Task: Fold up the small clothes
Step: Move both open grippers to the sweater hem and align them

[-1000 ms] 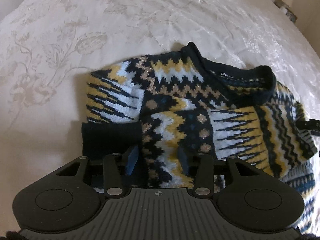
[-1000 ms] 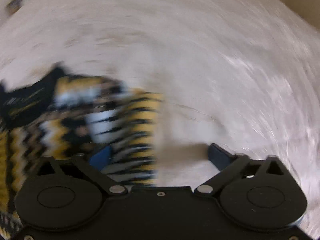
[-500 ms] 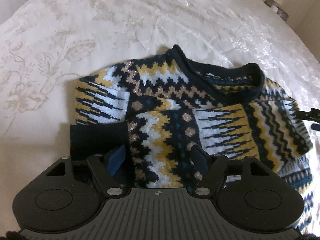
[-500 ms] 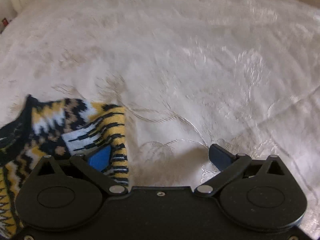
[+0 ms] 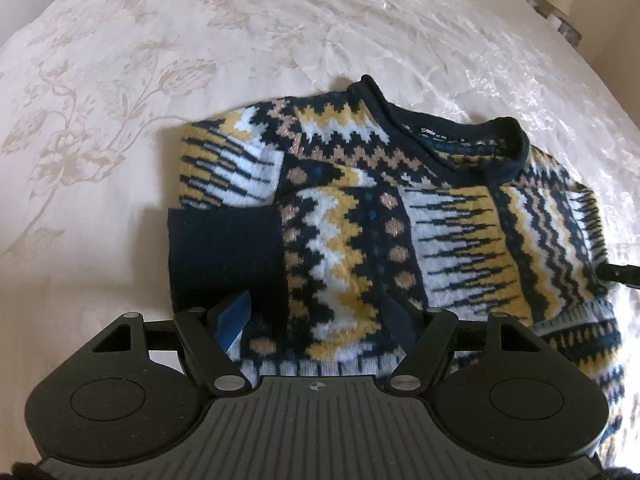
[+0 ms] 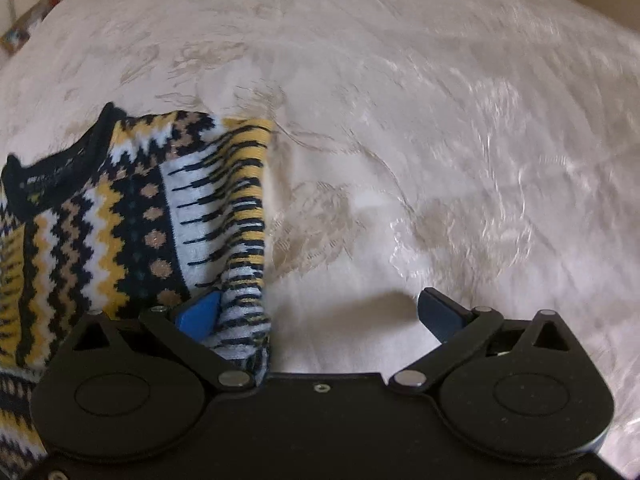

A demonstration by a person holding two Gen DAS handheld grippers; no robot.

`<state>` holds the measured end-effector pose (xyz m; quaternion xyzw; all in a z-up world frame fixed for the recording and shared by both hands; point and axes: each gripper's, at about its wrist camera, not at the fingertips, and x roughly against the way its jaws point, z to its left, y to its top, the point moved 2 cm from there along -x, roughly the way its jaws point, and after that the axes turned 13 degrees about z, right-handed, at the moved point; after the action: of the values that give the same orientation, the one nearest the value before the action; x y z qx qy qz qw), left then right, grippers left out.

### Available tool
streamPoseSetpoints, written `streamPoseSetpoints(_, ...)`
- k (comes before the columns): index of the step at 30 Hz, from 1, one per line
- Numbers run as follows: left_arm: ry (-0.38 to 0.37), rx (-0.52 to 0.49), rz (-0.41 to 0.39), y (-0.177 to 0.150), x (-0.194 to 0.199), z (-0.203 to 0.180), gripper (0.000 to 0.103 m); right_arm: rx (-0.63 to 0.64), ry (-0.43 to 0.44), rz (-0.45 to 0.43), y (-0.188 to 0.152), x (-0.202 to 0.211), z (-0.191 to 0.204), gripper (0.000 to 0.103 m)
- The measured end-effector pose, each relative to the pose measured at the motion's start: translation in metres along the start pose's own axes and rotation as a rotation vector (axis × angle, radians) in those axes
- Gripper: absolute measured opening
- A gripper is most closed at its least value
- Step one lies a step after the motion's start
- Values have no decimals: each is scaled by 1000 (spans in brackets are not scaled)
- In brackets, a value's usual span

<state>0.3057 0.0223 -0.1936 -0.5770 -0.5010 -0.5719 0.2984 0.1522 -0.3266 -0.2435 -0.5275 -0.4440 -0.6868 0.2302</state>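
A small patterned knit sweater (image 5: 360, 216) in navy, yellow and white lies on the bed, sleeves folded in across its front, navy collar (image 5: 460, 136) at the far side. A navy cuff (image 5: 224, 252) lies on its left part. My left gripper (image 5: 316, 316) is open over the sweater's near part, holding nothing. My right gripper (image 6: 320, 312) is open over the sweater's right edge (image 6: 248, 240), its left finger over the knit and its right finger over bare bedspread. A tip of the right gripper shows in the left wrist view (image 5: 620, 274).
The sweater rests on a cream bedspread (image 5: 160, 60) with a floral pattern, which spreads out on all sides. A lamp and small table (image 5: 560, 4) stand beyond the bed's far right corner. An object lies at the bed's far left edge (image 6: 28, 28).
My left gripper has opened wider and drawn back a little from the sweater. My right gripper has shifted, so more of the sweater's right side shows; it stays open.
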Motion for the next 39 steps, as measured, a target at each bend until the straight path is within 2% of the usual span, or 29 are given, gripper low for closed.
streamPoseSetpoints(6, -6, 59, 45, -30, 2, 12, 71, 6, 16, -18, -18, 17, 6, 102)
streamPoseSetpoints(9, -9, 89, 54, -49, 6, 21, 71, 24, 43, -16, -43, 37, 5, 102)
streamPoseSetpoints(13, -25, 112, 73, -75, 13, 30, 71, 33, 87, 2, -65, 42, 14, 102)
streamPoseSetpoints(23, -60, 68, 112, -133, 20, 33, 72, 43, 134, 73, -138, 51, 29, 102)
streamPoseSetpoints(29, -57, 37, 103, -163, 25, 27, 74, 29, 163, 108, -175, 52, 26, 102)
streamPoseSetpoints(39, -70, 77, 57, -215, 43, 14, 75, 61, 223, 132, -230, 56, 15, 102)
